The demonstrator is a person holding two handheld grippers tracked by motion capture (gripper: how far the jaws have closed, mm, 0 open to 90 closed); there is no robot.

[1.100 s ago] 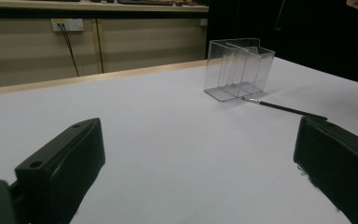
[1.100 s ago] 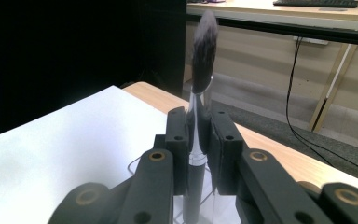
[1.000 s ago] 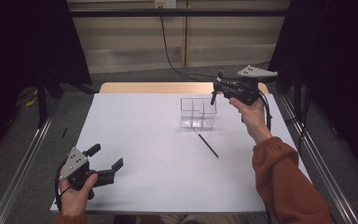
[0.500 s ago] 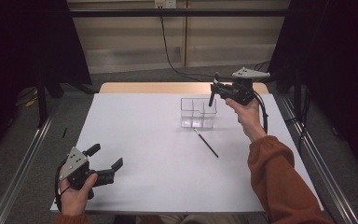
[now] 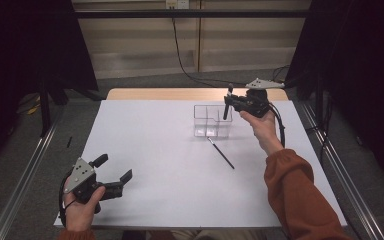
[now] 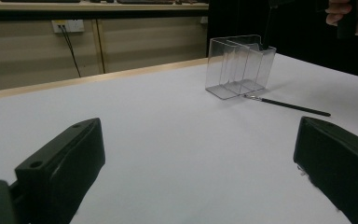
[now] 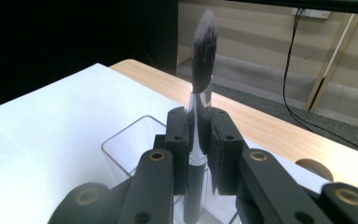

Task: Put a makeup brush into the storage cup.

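The table (image 5: 180,190) lies wide and white under me, its wooden far edge showing behind the sheet. Toward the far right of it stands the clear box (image 5: 211,121), upright, with thin walls splitting it into compartments; in my left gripper view the same box (image 6: 239,65) sits across the sheet. My left gripper (image 5: 114,174) rests low at the near left corner, in my left hand (image 5: 80,207), its jaws spread wide with only bare table between them, gripping nothing. My right gripper (image 5: 228,102) hangs at the box's right far corner, above its rim, held in my right hand (image 5: 261,125) with the orange sleeve behind. Its jaws are clenched on a brush (image 7: 200,93): in my right gripper view the pads pinch the silver ferrule from both sides, the dark bristle head points up and away from me, blurred, and the black handle drops down toward the box's open top. From above, the brush (image 5: 226,106) reads as a short dark stick, upright, at the box's right compartment; whether its lower end is inside yet I cannot tell. A second, thin brush (image 5: 222,153) lies flat on the table just in front of the box, its tip near the box's front wall, slanting toward me and right.
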